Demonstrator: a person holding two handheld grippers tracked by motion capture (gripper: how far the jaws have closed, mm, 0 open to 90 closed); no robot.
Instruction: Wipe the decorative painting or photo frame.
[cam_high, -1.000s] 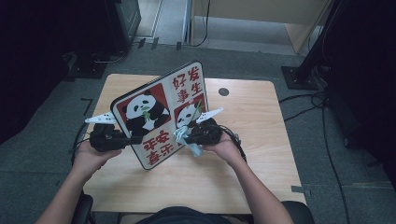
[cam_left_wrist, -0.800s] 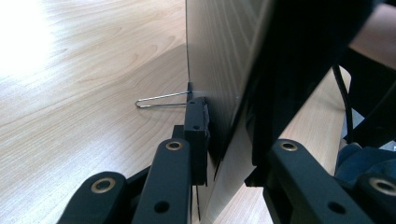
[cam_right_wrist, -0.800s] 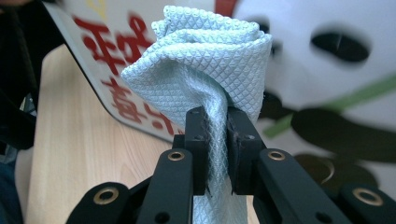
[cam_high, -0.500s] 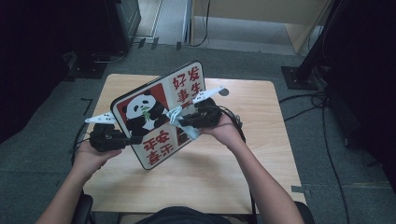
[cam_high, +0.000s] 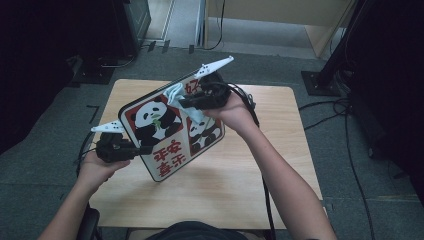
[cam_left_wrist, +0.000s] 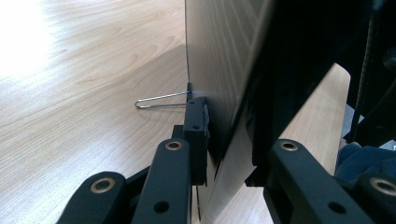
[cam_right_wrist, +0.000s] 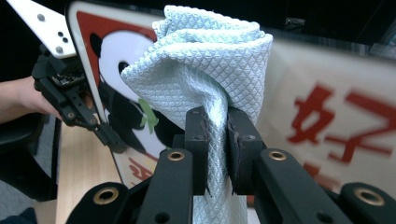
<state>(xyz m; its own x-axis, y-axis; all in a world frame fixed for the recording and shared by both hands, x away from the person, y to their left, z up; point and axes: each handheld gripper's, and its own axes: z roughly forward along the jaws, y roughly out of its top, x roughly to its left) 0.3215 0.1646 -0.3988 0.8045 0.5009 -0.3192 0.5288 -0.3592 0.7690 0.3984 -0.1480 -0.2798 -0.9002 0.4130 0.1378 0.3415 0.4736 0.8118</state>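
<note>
A sign board (cam_high: 165, 145) printed with pandas and red characters is held tilted above the wooden table (cam_high: 240, 190). My left gripper (cam_high: 142, 149) is shut on its lower left edge; in the left gripper view the board (cam_left_wrist: 224, 56) runs edge-on between the pads of that gripper (cam_left_wrist: 229, 140). My right gripper (cam_high: 182, 102) is shut on a pale blue textured cloth (cam_high: 175, 92) and presses it against the board's upper part. In the right gripper view the cloth (cam_right_wrist: 210, 60) bunches above the gripper (cam_right_wrist: 217, 144), with the printed face (cam_right_wrist: 327, 102) behind.
A thin wire loop (cam_left_wrist: 159, 99) sticks out from the board's back. Cables (cam_high: 345, 115) trail over the grey floor to the right of the table, and a black stand base (cam_high: 320, 80) sits at the back right. Dark equipment stands at the back left.
My right gripper has risen with the cloth, sliding from the middle of the board's face up toward its top edge. The left gripper and the board have stayed in place.
</note>
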